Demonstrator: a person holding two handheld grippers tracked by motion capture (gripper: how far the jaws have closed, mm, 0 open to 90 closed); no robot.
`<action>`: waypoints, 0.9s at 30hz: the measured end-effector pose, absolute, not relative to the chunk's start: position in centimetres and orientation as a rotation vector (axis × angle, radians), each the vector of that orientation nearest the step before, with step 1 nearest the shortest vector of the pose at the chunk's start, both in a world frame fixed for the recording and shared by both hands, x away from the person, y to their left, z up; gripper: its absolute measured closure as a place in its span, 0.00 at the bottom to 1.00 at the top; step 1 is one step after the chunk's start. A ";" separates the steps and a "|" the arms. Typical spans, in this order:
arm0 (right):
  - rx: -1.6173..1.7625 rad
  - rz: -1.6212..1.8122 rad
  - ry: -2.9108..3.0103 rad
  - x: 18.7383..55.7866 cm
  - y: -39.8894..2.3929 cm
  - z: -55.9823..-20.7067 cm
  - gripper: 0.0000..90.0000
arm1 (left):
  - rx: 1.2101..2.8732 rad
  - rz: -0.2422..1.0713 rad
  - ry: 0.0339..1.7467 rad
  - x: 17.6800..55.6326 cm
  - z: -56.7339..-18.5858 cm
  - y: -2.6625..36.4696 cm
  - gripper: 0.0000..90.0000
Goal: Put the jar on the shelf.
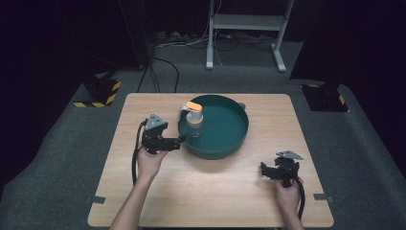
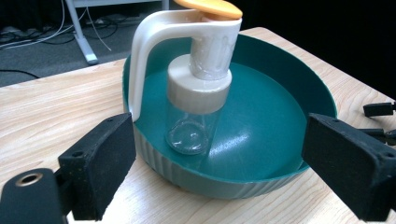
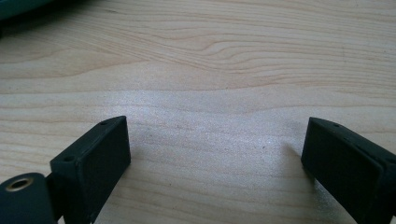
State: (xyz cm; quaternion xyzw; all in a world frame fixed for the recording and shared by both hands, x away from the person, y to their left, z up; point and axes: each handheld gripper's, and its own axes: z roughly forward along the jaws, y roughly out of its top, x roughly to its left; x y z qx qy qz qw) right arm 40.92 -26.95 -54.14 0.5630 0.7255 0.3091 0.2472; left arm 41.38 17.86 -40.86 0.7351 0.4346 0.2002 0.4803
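A round dark green basin point(image 1: 230, 139) point(image 2: 280, 84) sits on the wooden table point(image 1: 206, 191). Inside it, near its left wall, stands a clear bottle point(image 1: 194, 125) point(image 2: 194, 126) with a cream pump head and an orange top point(image 1: 193, 105) point(image 2: 210, 6). My left gripper point(image 1: 181, 139) point(image 2: 215, 168) is open just outside the basin's left rim, its jaws pointing at the bottle with nothing between them. My right gripper point(image 1: 264, 168) point(image 3: 215, 163) rests open low over bare wood at the table's right front, well apart from the basin.
A person's forearms come in from the table's near edge. Beyond the table stand a white metal stand point(image 1: 246, 28), cables on the grey floor, and yellow-black striped blocks point(image 1: 98, 93) at both sides. Bare wood lies between the two grippers.
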 end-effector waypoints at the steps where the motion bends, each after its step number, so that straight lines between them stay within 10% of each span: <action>1: 1.535 0.843 1.978 40.9 -27.0 -54.1 0.08 | 1.784 0.488 1.062 41.2 -40.9 18.0 0.12; 27: 1.535 0.843 1.978 40.9 -27.0 -54.1 0.08 | 1.753 0.485 1.101 39.7 -41.4 20.0 0.12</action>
